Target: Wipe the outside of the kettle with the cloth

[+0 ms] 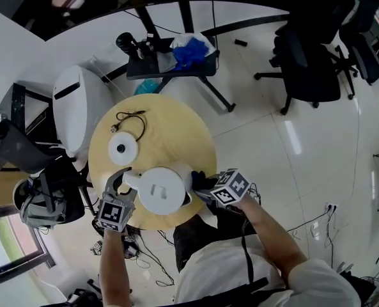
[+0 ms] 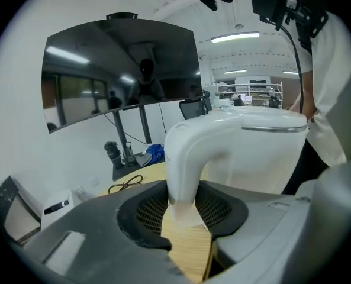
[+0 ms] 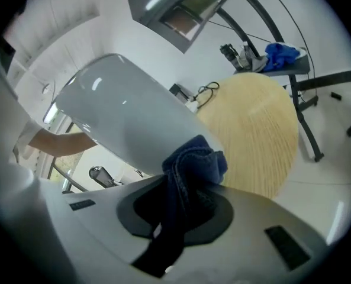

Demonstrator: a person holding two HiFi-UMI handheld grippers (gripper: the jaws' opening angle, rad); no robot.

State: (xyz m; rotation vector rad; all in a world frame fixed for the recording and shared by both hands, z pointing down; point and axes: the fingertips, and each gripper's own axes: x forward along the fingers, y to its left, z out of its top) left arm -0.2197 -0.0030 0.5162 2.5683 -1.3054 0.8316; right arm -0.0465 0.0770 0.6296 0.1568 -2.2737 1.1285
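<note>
White kettle (image 1: 162,190) upright, handle (image 1: 130,177) leftward

The left gripper (image 1: 124,179) is held out on the bare left forearm (image 1: 114,267) and pointed forward and down. Its jaws are clamped on the handle (image 2: 184,158). The right gripper (image 1: 201,184) is carried on the right forearm (image 1: 269,232), angled inward towards the left gripper and tilted down. Its jaws are closed on the cloth (image 3: 193,161), which is pressed against the kettle (image 3: 128,117).
</note>
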